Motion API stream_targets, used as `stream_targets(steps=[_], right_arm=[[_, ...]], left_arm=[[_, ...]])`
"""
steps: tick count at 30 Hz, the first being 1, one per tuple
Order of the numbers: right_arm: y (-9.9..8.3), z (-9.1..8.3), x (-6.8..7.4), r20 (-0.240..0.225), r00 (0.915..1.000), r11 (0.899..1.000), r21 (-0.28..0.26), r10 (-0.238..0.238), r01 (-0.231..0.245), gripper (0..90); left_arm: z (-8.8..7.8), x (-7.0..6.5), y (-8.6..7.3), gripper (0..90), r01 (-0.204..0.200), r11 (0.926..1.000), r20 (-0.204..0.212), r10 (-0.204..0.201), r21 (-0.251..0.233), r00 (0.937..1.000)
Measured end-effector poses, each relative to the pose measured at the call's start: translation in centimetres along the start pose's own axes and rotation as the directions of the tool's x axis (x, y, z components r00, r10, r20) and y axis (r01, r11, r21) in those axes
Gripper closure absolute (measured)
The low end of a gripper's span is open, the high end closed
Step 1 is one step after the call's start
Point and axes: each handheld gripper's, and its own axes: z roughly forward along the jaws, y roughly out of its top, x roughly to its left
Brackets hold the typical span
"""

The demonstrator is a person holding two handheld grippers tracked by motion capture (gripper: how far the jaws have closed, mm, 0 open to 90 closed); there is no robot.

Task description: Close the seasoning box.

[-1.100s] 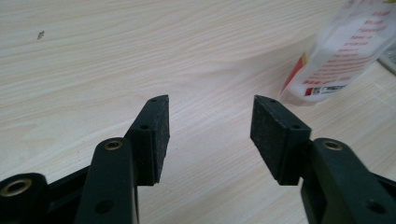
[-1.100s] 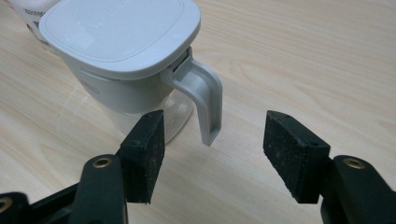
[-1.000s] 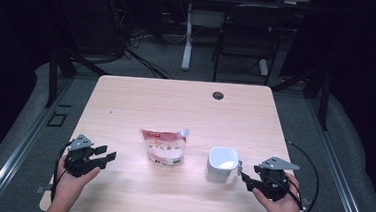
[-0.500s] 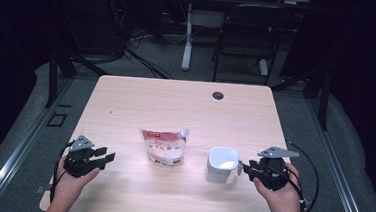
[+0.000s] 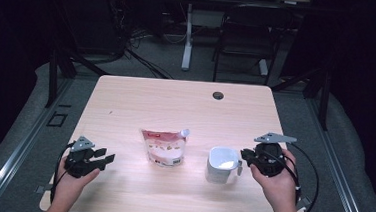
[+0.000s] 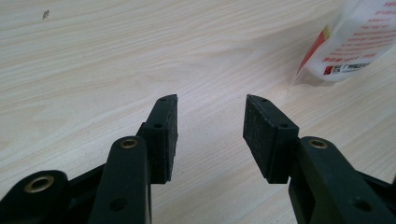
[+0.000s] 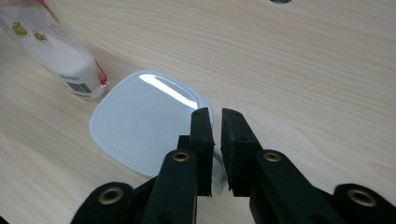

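The right tongs (image 7: 215, 116) are closing around the thin handle (image 7: 217, 173) of the white square-rimmed plastic cup (image 7: 140, 121); their jaws have just been narrowing and are now standing close together with the handle between them. From the right gripper view I cannot tell whether the pads are already pressing on it, since a sliver of gap is showing above the handle. In the high view these right tongs (image 5: 245, 157) are sitting just beside the cup (image 5: 220, 164), at its right side.

To do this step well, I judge that the person should be finishing the squeeze squarely across the handle, low on the pads, and keeping the wrist level before lifting, so the cup is not swinging or tipping about that thin grip.

The left tongs (image 6: 210, 119) are standing moderately wide with nothing between them, hovering low over the pale wood-grain table (image 6: 93, 60). In the high view the left tongs (image 5: 103, 158) are resting near the table's (image 5: 176, 105) front left corner, well apart from the cup.

The cup is standing upright near the table's front right, its mouth facing up and its handle pointing right, toward the right hand (image 5: 279, 185). The upright axis is its long one.

The red-and-white printed stand-up pouch (image 5: 163, 147) is sitting between the two hands, near the cup's left, its white spout at its top right corner.
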Motion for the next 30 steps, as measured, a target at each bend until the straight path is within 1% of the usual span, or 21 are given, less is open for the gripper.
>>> stream_targets(steps=[1,4,6,7,8,10,12,14,15,17,19,20,22,25,27,28,29,30], right_arm=[[0.0,0.0,0.1,0.0,1.0,1.0,0.004,-0.005,0.005,83.7],[-0.1,0.2,0.4,-0.006,0.9999,1.0,0.002,-0.009,0.009,84.1],[-0.1,0.3,0.4,-0.01,0.9998,1.0,0.009,-0.015,0.015,84.0],[-0.1,0.3,0.5,-0.009,0.9998,1.0,0.013,-0.018,0.018,84.5],[-0.2,0.4,0.5,-0.012,0.9998,1.0,0.005,-0.014,0.014,84.9],[-0.1,0.5,0.6,-0.012,0.9998,1.0,0.012,-0.014,0.014,86.3],[0.0,0.6,0.6,-0.02,0.9997,1.0,0.005,-0.016,0.016,88.7],[0.0,0.6,0.6,-0.018,0.9997,1.0,0.002,-0.014,0.014,89.5],[0.0,0.6,0.6,-0.019,0.9997,1.0,-0.001,-0.013,0.013,89.5],[0.0,0.7,0.6,-0.02,0.9997,1.0,-0.007,-0.014,0.013,89.4],[-0.1,0.9,0.7,-0.009,0.9998,1.0,-0.005,-0.016,0.016,88.6],[0.0,0.9,0.7,-0.013,0.9996,1.0,0.006,-0.026,0.026,88.1],[0.0,1.0,0.8,-0.009,0.9996,1.0,0.008,-0.025,0.025,86.8],[0.0,1.0,1.0,-0.021,0.9994,1.0,0.011,-0.027,0.027,85.1],[0.0,1.1,1.1,-0.019,0.9995,1.0,0.0,-0.023,0.024,85.3],[0.0,1.1,1.1,-0.021,0.9994,1.0,0.005,-0.027,0.027,86.5],[0.0,1.1,1.0,-0.039,0.9987,0.999,0.015,-0.032,0.033,88.1],[0.0,1.1,1.1,-0.037,0.9988,0.999,0.014,-0.033,0.033,87.9]], left_arm=[[0.0,0.0,0.0,54.7,0.003,1.0,0.002,-0.003,0.005,1.0],[0.2,0.1,-0.1,53.9,0.011,0.9999,0.004,-0.011,-0.001,0.9999],[0.2,0.1,-0.2,53.9,0.007,1.0,0.005,-0.007,0.004,1.0],[0.2,0.1,-0.2,53.8,0.011,0.9999,0.004,-0.011,0.004,0.9999],[0.3,0.2,-0.2,53.7,0.009,0.9999,0.008,-0.009,0.006,0.9999],[0.4,0.2,-0.2,53.5,0.01,0.9999,0.008,-0.01,0.007,0.9999],[0.4,0.3,-0.3,53.5,0.007,0.9998,0.008,-0.007,0.017,0.9999],[0.4,0.3,-0.3,53.5,0.009,0.9998,0.008,-0.009,0.018,0.9999],[0.4,0.3,-0.4,53.4,0.01,0.9999,0.005,-0.01,0.011,0.9999],[0.3,0.3,-0.5,53.4,0.011,0.9999,0.004,-0.011,0.012,0.9999],[0.2,0.2,-0.5,53.3,0.009,0.9999,0.002,-0.009,0.012,1.0],[0.2,0.2,-0.5,53.2,0.005,0.9999,0.003,-0.005,0.012,1.0],[0.2,0.2,-0.5,53.1,0.004,0.9999,0.0,-0.004,0.013,1.0],[0.3,0.3,-0.6,53.0,0.002,0.9999,0.0,-0.002,0.016,1.0],[0.3,0.3,-0.7,53.0,0.01,0.9998,0.0,-0.01,0.014,1.0],[0.3,0.3,-0.7,53.0,0.01,0.9999,0.002,-0.01,0.014,0.9999],[0.2,0.4,-0.7,52.9,0.011,0.9998,0.001,-0.011,0.013,0.9999],[0.2,0.4,-0.7,52.9,0.013,0.9998,0.001,-0.013,0.015,0.9999]])
